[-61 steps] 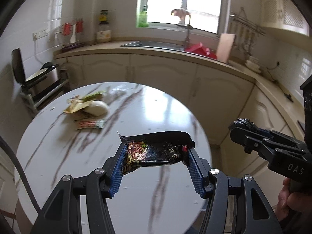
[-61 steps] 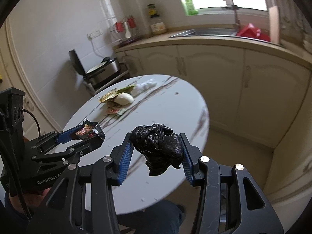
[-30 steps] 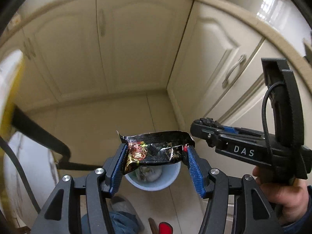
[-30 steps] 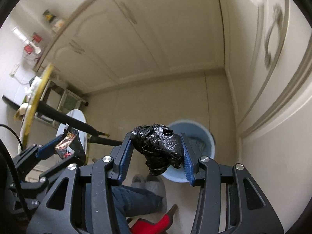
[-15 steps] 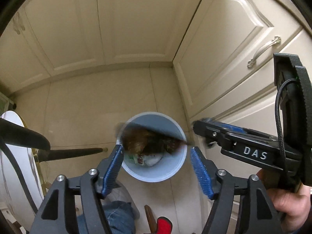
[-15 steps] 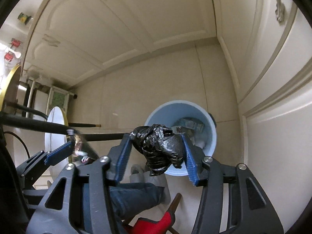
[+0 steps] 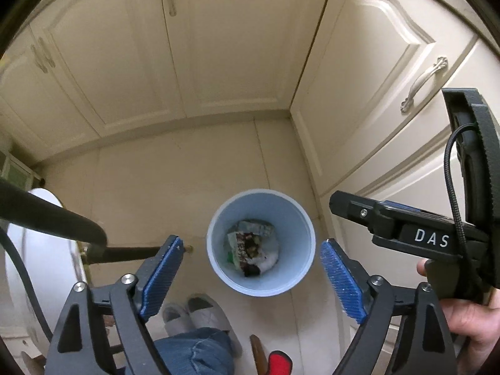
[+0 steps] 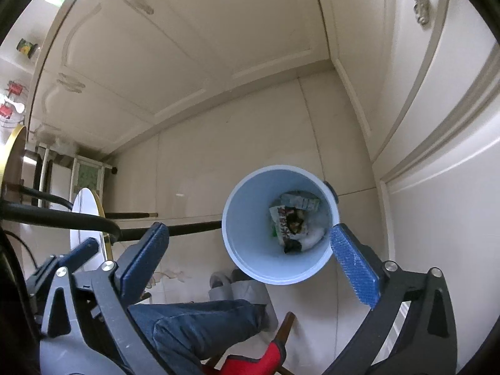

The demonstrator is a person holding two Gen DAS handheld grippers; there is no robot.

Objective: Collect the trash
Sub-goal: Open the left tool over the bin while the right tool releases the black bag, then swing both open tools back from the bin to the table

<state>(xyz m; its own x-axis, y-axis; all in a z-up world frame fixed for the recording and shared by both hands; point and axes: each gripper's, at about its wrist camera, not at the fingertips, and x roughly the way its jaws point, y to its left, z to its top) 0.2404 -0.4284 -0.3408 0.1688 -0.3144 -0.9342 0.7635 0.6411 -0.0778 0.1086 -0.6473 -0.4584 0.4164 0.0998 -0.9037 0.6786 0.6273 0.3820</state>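
Left wrist view. Light blue bin point(image 7: 215, 259) upright on the beige tiled floor point(image 7: 175, 193), mouth open toward the camera, near the corner of the cream cabinets point(image 7: 237, 47). Inside the bin, a heap of trash point(image 7: 251, 248): a dark printed wrapper, a pale green packet, something white; separate pieces hard to make out, and no long axis readable in the crumpled pile. Left gripper point(image 7: 250, 276) above the bin, blue pads spread wide on either side of it, jaws just opened further, nothing between them. Right gripper point(image 7: 375, 215) to the right of the bin, seen side-on and lettered "DAS", its pads hidden from here; hand point(image 7: 465, 322) on its handle cut off by the frame edge. Below the bin, grey slippers point(image 7: 197, 312) and a jeans-clad knee point(image 7: 193, 353), partly hidden behind the gripper frame. Left of the bin, a dark leg point(image 7: 62, 218) of the counter, blurred.

Right wrist view. Same bin point(image 8: 247, 250), rim tilted toward the right cabinets, trash point(image 8: 293, 222) at its bottom. Right gripper point(image 8: 250, 250) spread wide over the bin, jaws just opened further, empty. Left gripper point(image 8: 72, 259) left of the bin, mostly hidden. Gold-rimmed counter edge point(image 8: 12, 147) cut off far left of the bin.
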